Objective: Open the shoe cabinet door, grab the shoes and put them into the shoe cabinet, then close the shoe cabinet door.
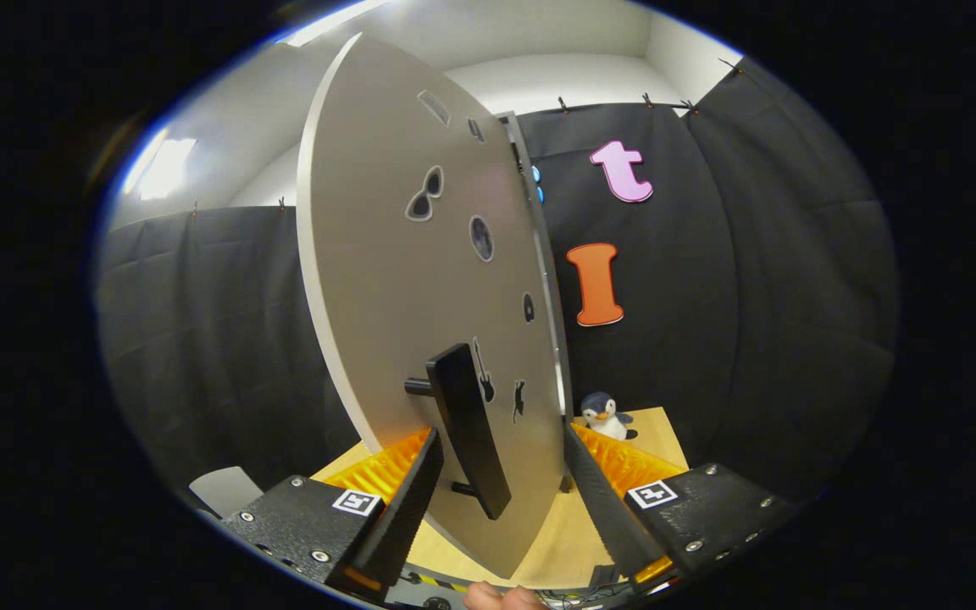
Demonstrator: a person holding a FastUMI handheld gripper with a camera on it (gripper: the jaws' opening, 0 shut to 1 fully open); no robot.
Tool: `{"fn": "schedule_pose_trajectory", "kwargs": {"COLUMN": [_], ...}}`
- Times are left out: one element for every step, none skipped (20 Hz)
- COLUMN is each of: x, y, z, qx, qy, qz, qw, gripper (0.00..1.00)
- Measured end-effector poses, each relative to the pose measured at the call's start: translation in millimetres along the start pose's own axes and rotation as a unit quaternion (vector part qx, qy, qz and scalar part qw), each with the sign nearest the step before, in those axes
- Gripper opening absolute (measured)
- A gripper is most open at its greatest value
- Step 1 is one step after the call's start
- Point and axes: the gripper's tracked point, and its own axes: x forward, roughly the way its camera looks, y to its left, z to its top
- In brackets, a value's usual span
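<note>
The shoe cabinet door [403,254] is a grey panel with small dark stickers. It stands swung out toward me, and I see its face at a steep slant. Its black bar handle [467,428] sticks out from the lower part of the door on two short posts. My gripper [505,500] is open, with its fingers set wide apart. The handle and the door's lower edge sit between them. The left finger [407,500] is close beside the handle, and the right finger [602,500] lies past the door's far edge. Neither finger presses on anything.
A pale wooden tabletop [649,440] lies under the door. On it, a small penguin plush [607,417] stands just beyond the right finger, by the black cloth wall. A pale flat object [225,490] sits low on the left. Part of a hand [496,598] shows beneath the gripper.
</note>
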Motion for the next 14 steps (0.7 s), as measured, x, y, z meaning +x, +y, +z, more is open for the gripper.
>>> {"fn": "schedule_pose_trajectory", "kwargs": {"x": [5.5, 13.1, 19.0, 26.2, 32.6, 38.9, 44.5, 50.7, 57.9, 64.3, 73.4, 82.5, 92.8, 104.1], "y": [9.3, 17.1, 25.8, 34.9, 44.6, 54.3, 65.6, 77.0, 89.0, 98.6, 107.4, 116.9, 127.3, 136.5], "z": [-0.1, 1.5, 3.7, 4.1, 2.9, 1.7, 2.8, 2.3, 1.4, -0.1, -2.5, -5.7, -6.8, -7.2], "qx": [0.004, 0.007, 0.008, 0.011, 0.013, 0.014, 0.014, 0.013, 0.011, 0.006, 0.001, -0.003, -0.007, -0.011], "qy": [-0.004, -0.009, -0.016, -0.021, -0.020, -0.021, -0.023, -0.022, -0.021, -0.021, -0.019, -0.017, -0.017, -0.019], "qz": [-0.005, -0.013, -0.019, -0.023, -0.026, -0.026, -0.025, -0.022, -0.019, -0.020, -0.021, -0.022, -0.022, -0.022], "qw": [1.000, 1.000, 1.000, 0.999, 0.999, 0.999, 0.999, 0.999, 1.000, 1.000, 1.000, 1.000, 1.000, 1.000], "gripper": [0.91, 0.91, 0.91, 0.91, 0.91, 0.91, 0.91, 0.91, 0.91, 0.91, 0.91, 0.92, 0.92, 0.92]}}
